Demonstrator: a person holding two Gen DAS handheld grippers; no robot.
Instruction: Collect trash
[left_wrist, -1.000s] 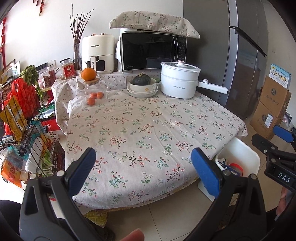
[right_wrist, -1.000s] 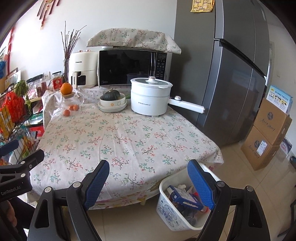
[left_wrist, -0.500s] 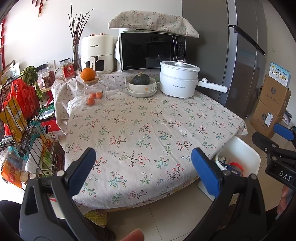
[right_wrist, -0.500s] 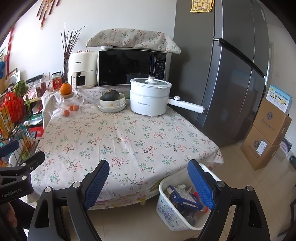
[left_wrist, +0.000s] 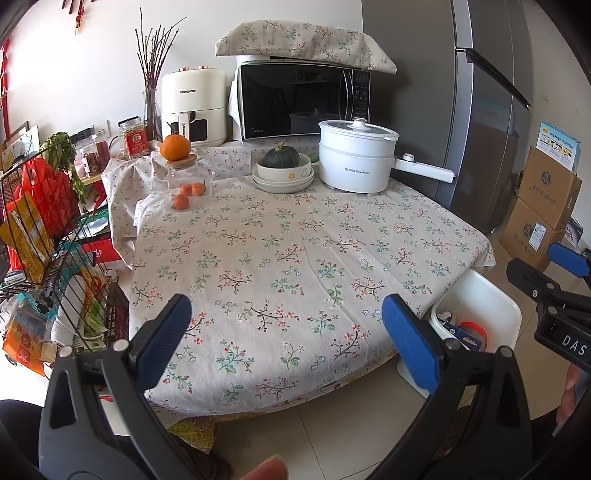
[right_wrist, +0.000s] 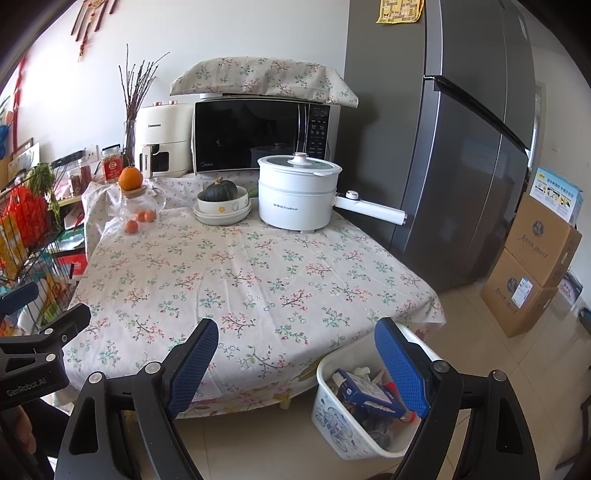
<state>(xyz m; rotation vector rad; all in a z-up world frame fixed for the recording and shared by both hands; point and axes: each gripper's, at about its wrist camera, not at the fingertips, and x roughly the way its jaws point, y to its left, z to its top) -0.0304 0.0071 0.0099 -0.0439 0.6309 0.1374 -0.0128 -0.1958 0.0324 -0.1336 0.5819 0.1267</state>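
From my left wrist camera: my left gripper (left_wrist: 282, 332) has its blue-padded jaws standing wide apart with nothing between them, hanging over the near edge of the table draped in a flowered cream tablecloth (left_wrist: 295, 251). The white plastic trash bin (left_wrist: 495, 314) sits on the floor just beside the table's near right corner, with packaging inside. I see no loose rubbish on the cloth, so the risk, as I judge it, is grabbing something that is not trash, or snagging the cloth and dragging the white lidded electric pot (left_wrist: 356, 158) at the table's far side. My right gripper's arm shows at the right edge, above the bin.

From my right wrist camera: my right gripper (right_wrist: 297, 365) is likewise spread open and empty, over the table's near edge. The bin (right_wrist: 334, 410) stands below the table's corner, well filled; a blue carton lies on top, and I think a careless drop could spill it. Behind the table are a black microwave (right_wrist: 258, 136) under a flowered cover, a cream air fryer, a squash in stacked bowls and a glass jar of oranges. A grey refrigerator (right_wrist: 461, 166) stands right of the table, cardboard boxes beyond it, on pale tiles.
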